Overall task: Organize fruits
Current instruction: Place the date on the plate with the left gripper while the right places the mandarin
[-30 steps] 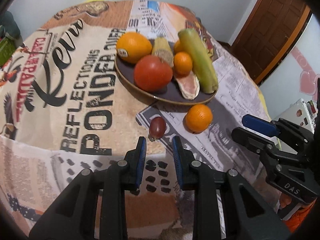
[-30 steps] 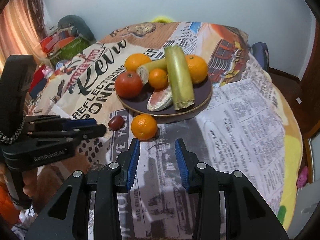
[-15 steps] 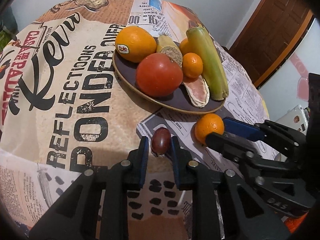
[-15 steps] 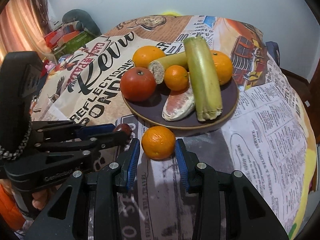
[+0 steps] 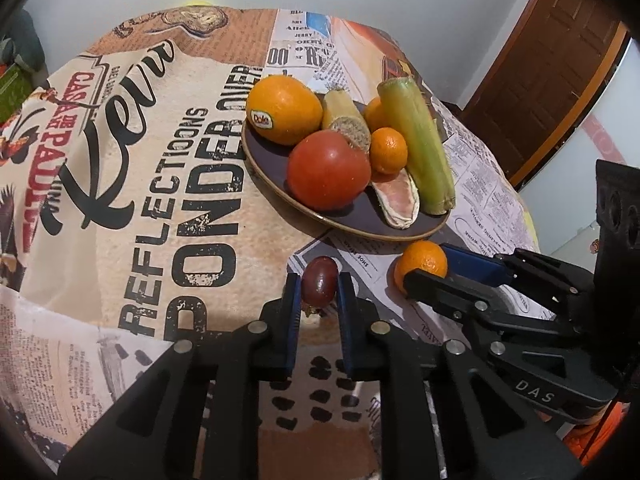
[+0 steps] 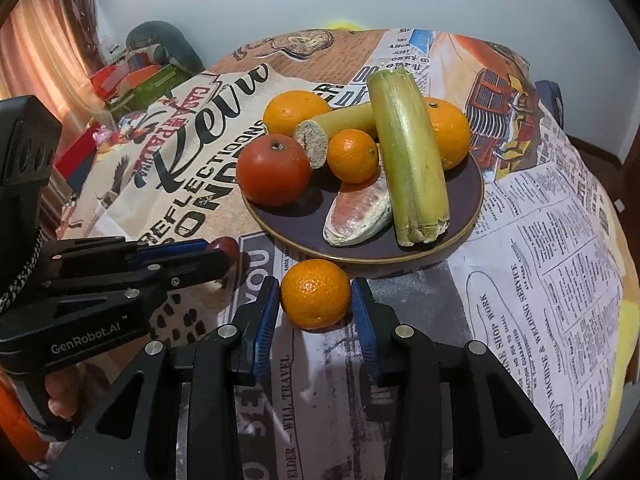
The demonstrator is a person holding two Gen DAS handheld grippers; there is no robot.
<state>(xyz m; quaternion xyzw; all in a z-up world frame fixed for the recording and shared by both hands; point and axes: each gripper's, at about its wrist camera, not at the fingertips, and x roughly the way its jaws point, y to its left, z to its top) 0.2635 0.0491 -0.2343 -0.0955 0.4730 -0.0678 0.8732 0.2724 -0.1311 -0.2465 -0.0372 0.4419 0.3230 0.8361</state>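
A dark red grape (image 5: 319, 286) lies on the printed tablecloth, between the fingers of my left gripper (image 5: 318, 294), whose pads touch or nearly touch its sides. A small mandarin (image 6: 315, 293) lies in front of the plate, between the fingers of my right gripper (image 6: 315, 306), with slim gaps on both sides. The dark plate (image 5: 280, 192) holds a tomato (image 5: 328, 169), oranges, a small mandarin, two green-yellow stalks and a pink fruit slice. The grape also shows in the right wrist view (image 6: 225, 246), and the loose mandarin in the left wrist view (image 5: 421, 264).
The round table (image 6: 560, 264) is covered by a newspaper-print cloth that drops off at the right edge. Clutter of boxes and a cushion (image 6: 160, 46) sits at the far left. A wooden door (image 5: 552, 72) stands at the back right.
Both grippers moved forward. The left one now straddles the grape and has narrowed on it; the right one now straddles the loose mandarin.
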